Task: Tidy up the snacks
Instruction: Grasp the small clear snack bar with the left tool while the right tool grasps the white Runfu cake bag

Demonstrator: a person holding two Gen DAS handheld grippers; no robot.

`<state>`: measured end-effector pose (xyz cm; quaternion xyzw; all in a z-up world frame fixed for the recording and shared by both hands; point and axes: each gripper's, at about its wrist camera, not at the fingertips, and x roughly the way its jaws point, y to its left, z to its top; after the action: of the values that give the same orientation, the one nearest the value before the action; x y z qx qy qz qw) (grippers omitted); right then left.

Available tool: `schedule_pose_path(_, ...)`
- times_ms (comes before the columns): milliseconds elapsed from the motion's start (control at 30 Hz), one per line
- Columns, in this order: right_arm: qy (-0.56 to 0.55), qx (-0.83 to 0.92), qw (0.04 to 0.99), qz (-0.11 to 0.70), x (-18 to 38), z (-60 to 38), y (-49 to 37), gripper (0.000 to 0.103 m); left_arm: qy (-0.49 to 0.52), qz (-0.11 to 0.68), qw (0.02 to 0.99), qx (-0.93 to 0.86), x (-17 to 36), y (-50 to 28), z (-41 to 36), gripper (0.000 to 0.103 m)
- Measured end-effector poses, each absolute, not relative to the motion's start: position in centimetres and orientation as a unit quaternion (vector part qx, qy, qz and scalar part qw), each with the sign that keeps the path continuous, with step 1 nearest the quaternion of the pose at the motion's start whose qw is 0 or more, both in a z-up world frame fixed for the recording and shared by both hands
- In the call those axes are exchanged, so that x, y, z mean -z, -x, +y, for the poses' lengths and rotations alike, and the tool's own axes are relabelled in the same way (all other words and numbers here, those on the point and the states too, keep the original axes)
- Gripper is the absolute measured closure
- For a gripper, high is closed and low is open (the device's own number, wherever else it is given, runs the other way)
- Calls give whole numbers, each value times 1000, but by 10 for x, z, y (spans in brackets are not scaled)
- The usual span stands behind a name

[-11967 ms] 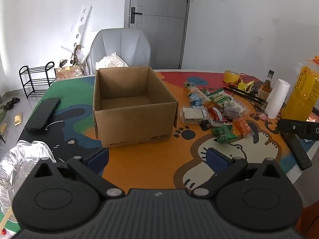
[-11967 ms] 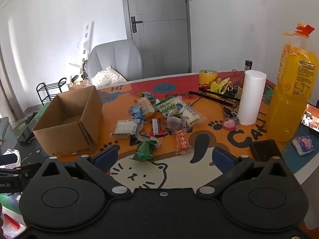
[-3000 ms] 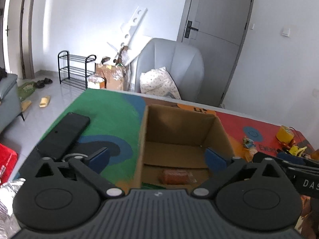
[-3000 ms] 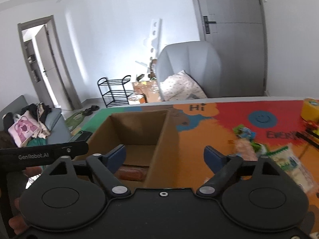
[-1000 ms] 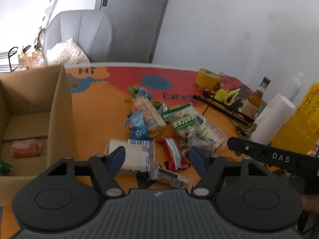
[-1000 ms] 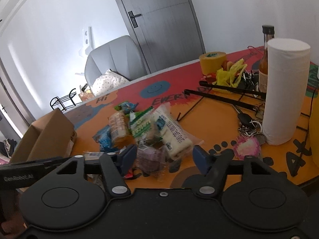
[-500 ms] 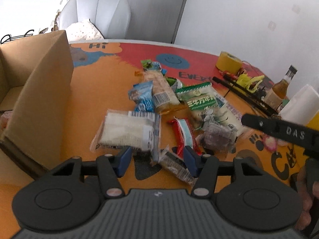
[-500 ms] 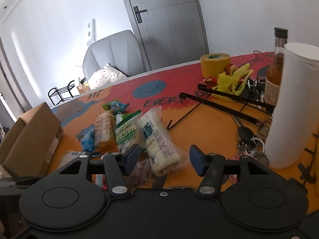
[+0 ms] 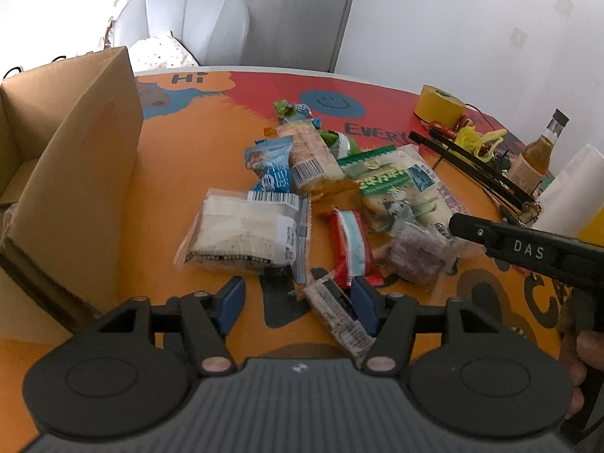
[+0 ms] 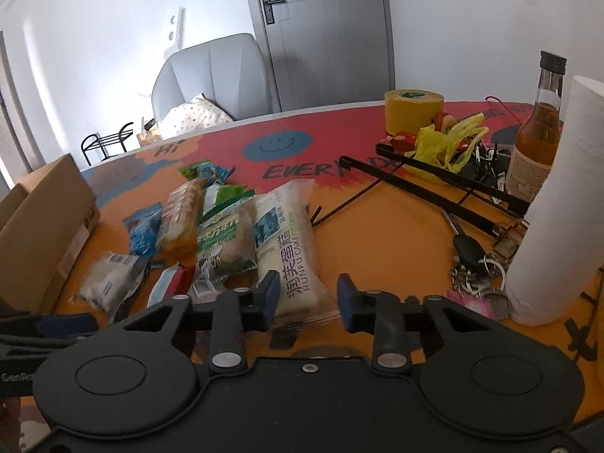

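- Right gripper is closing its jaws around the near end of the white cake packet. The packet end lies between the pads, but I cannot see both pads pressing on it yet.
- That near end looks like loose film rather than cake, so a grip on the wrapper alone may let the packet swing or slip out on the way up.
- Squeezing further in would likely crush it, since the cake looks soft.
- The cake packet lies against the green-banded packet in the heap, so a quick pull could drag that one along or scatter the pile across the desk.
- Left gripper hangs low over the desk with its jaws part-way apart and nothing clamped.
- A small clear packet lies against its right-hand pad, well off centre. Closing from there may only shove it sideways, or catch the red packet lying just beyond it.
- Both grippers work the same heap, near each other. If they lift together they could knock one another and shake a packet loose.
- The remaining snacks sit on the desk to the right of the cardboard box. Its wall stands tall on that side, so a low carry could hit it and drop the load outside.
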<state>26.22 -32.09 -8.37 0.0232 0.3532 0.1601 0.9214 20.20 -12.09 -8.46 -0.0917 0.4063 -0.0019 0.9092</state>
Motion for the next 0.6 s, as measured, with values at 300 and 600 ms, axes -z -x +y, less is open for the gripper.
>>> schedule_pose_path(300,-23,-159,918,363,80,-320,-247,83,77,406,910,12,84,-190,-126,42)
schedule_pose_path(600,-30,-164,922,349,73,-308,-254,70,69,404,912,1,84,-182,-114,54)
